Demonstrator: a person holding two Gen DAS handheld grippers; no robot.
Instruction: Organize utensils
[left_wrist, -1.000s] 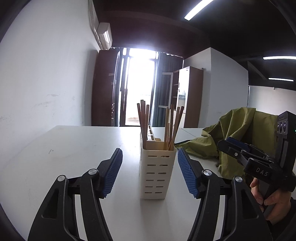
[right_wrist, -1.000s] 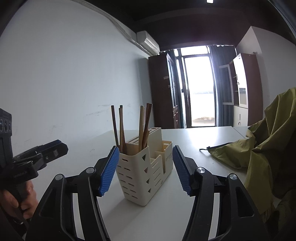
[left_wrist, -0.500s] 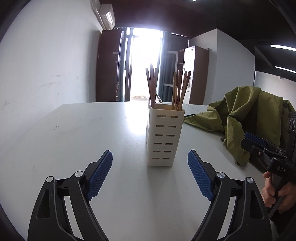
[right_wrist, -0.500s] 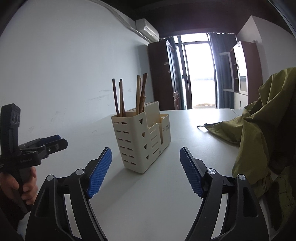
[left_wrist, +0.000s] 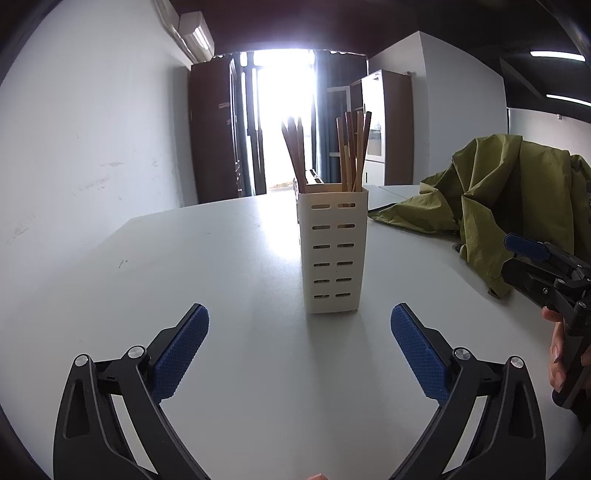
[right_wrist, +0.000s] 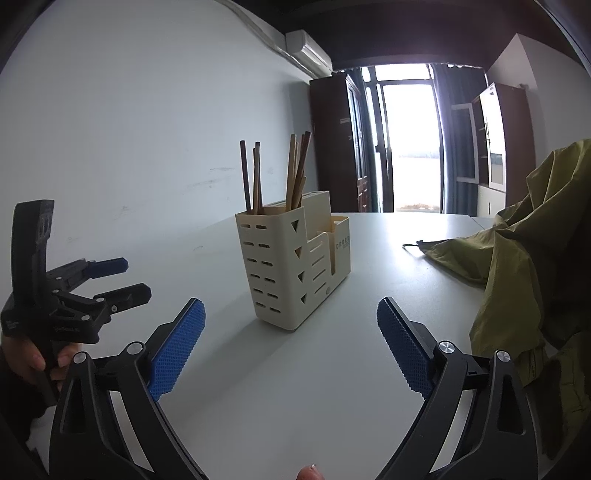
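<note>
A cream slotted utensil holder (left_wrist: 334, 251) (right_wrist: 291, 266) stands upright on the white table (left_wrist: 184, 266). Several wooden chopsticks (left_wrist: 354, 155) (right_wrist: 295, 170) stick up out of its tall compartment. My left gripper (left_wrist: 300, 314) points at the holder's narrow end from a short way back; its jaws are opening and nothing is between them. My right gripper (right_wrist: 291, 304) faces the holder's stepped side, jaws also opening, with nothing between the blue pads. Each gripper shows in the other's view, the left gripper (right_wrist: 135, 278) and the right gripper (left_wrist: 517, 260), each held in a hand.
An olive-green jacket (left_wrist: 498, 192) (right_wrist: 535, 258) lies heaped on the table's right side, close to the right gripper. A white wall (right_wrist: 147, 129) runs along the table's left edge. Dark cabinets and a bright glass door stand beyond the far end.
Both grippers' jaws have spread much wider. Both have sunk toward the table, and the holder now stands ahead of the fingertips instead of framed between them.
</note>
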